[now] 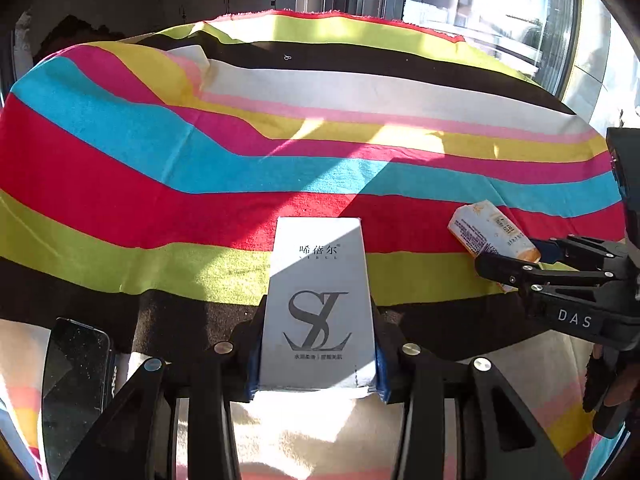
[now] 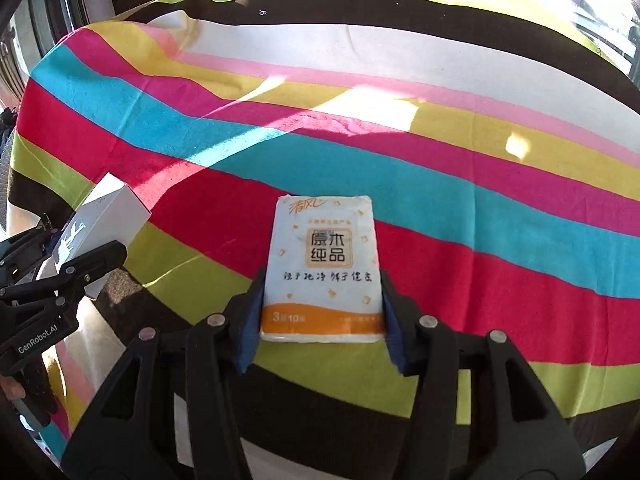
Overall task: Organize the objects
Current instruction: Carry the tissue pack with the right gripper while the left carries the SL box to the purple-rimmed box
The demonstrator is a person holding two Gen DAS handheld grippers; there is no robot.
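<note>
The left gripper [image 1: 318, 364] is squeezing a white box [image 1: 318, 304] with big grey letters "SL" on it, and the blue pads [image 1: 253, 372] press on both of its sides near the bottom end. The right gripper [image 2: 322, 320] is holding a small pack of tissues [image 2: 323, 268], white with an orange band, and its blue pads [image 2: 251, 320] pinch the soft pack on both sides. Both things are up in the air over a bright striped cloth [image 1: 160, 152] that covers the table (the stripes are red, blue, pink, yellow and green). The two grippers are close, side by side, and each one shows at the edge of the other's view. A dark phone [image 1: 76, 384] lies near the left gripper, at the low left corner of that view. Here is what could go wrong, I think. The box is held only at its low end, so most of it sticks out in front, and a fast swing could make it tip or slide out. The tissue pack is squashy, so a hard squeeze could crumple it and a weak one could let it slip. The grippers are so near that the box and the pack could bump if they move toward each other. The cloth has folds and bumps, so a thing set down there could lean or fall over. The strong sun patches could also make edges hard to see.
</note>
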